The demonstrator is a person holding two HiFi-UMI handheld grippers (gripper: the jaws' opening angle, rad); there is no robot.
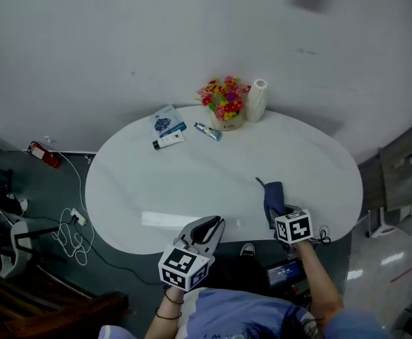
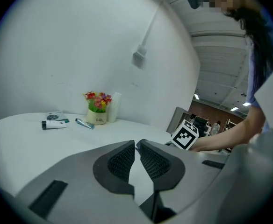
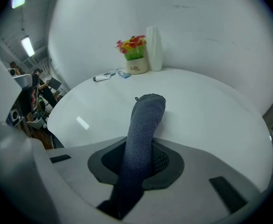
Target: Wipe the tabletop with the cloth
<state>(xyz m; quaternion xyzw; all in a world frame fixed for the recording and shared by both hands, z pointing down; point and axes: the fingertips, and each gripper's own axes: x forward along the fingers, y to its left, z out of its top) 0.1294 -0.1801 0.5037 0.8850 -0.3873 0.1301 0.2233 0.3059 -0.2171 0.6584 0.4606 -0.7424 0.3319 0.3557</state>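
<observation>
A dark blue-grey cloth point(image 1: 272, 198) lies on the white oval tabletop point(image 1: 213, 168) near its front right edge. My right gripper point(image 1: 282, 216) is shut on the cloth's near end. In the right gripper view the cloth point(image 3: 141, 139) runs up between the pads and folds forward onto the table. My left gripper point(image 1: 210, 226) hovers at the table's front edge, left of the cloth. In the left gripper view its jaws point(image 2: 135, 158) are almost together with nothing between them.
At the table's far side stand a pot of colourful flowers point(image 1: 225, 104) and a white roll point(image 1: 257, 99). Left of them lie a small tube point(image 1: 208, 131), a white tube point(image 1: 168, 141) and a blue packet point(image 1: 165, 121). Cables point(image 1: 72, 232) lie on the floor at left.
</observation>
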